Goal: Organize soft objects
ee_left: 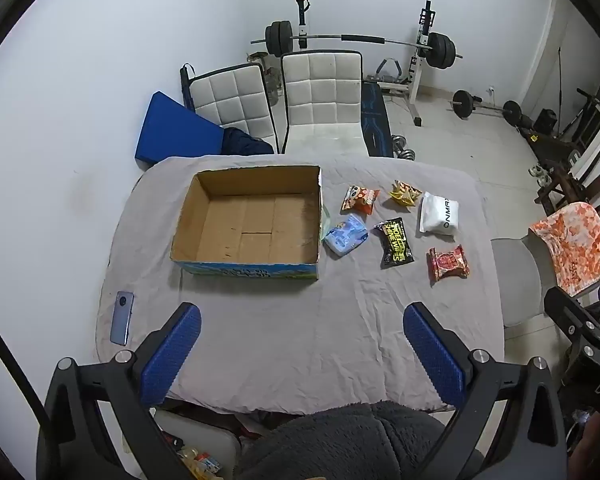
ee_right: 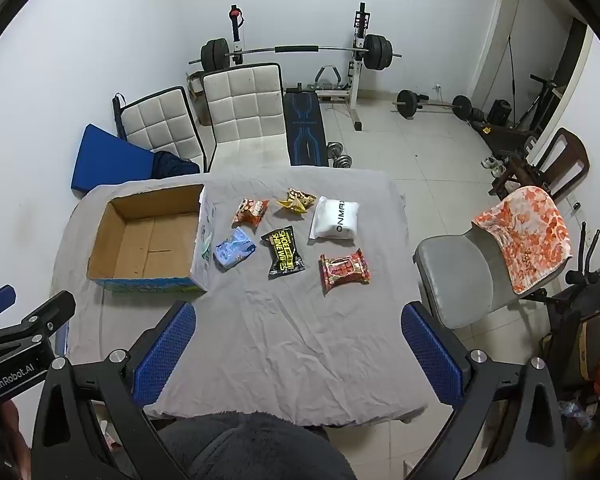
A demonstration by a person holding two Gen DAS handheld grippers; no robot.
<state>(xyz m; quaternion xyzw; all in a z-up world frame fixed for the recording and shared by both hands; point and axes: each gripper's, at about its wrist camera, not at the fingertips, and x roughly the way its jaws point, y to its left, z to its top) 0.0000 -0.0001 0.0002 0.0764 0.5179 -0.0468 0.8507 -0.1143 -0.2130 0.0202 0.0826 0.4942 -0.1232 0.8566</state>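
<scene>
An open, empty cardboard box sits on the left of a table under a grey cloth. To its right lie several soft packets: an orange one, a yellow one, a white pouch, a light blue one, a black wipes pack and a red one. My left gripper and right gripper are both open and empty, held above the table's near edge.
A phone lies at the table's left edge. Two white chairs stand behind the table, a grey chair with an orange towel to the right. A weight bench and barbells fill the back.
</scene>
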